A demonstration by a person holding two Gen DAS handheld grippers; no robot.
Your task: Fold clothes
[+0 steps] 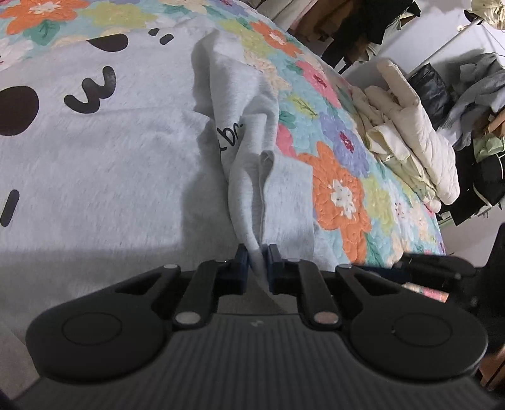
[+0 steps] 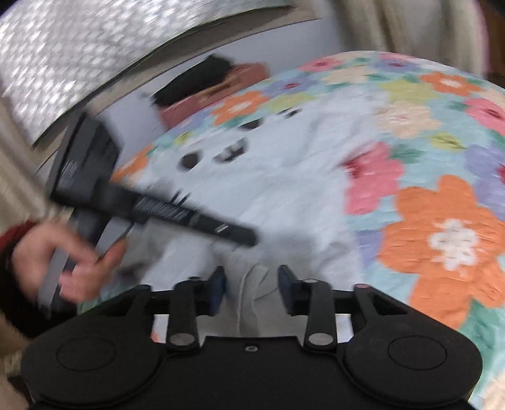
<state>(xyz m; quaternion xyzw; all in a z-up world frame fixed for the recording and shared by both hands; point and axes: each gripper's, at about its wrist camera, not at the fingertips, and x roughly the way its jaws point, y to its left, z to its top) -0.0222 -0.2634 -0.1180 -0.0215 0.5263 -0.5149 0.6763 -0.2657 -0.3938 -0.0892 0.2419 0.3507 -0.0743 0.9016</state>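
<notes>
A light grey sweatshirt [image 1: 94,151] with black cartoon marks lies spread on a floral quilt [image 1: 341,189]. Its sleeve [image 1: 249,176] is bunched and drawn toward the camera. My left gripper [image 1: 258,255] is shut on the sleeve's end. In the blurred right wrist view the same sweatshirt [image 2: 284,176] lies on the quilt [image 2: 442,220]. My right gripper [image 2: 252,277] is open, its jaws apart on either side of a grey fabric edge [image 2: 252,293]. The left gripper [image 2: 151,208] and the hand holding it show at the left of that view.
A cream padded jacket [image 1: 410,135] lies piled at the quilt's far right edge. Dark hanging clothes [image 1: 363,25] and heaped garments [image 1: 473,104] stand beyond the bed. A shiny patterned surface [image 2: 79,47] and a reddish object [image 2: 214,91] lie past the bed.
</notes>
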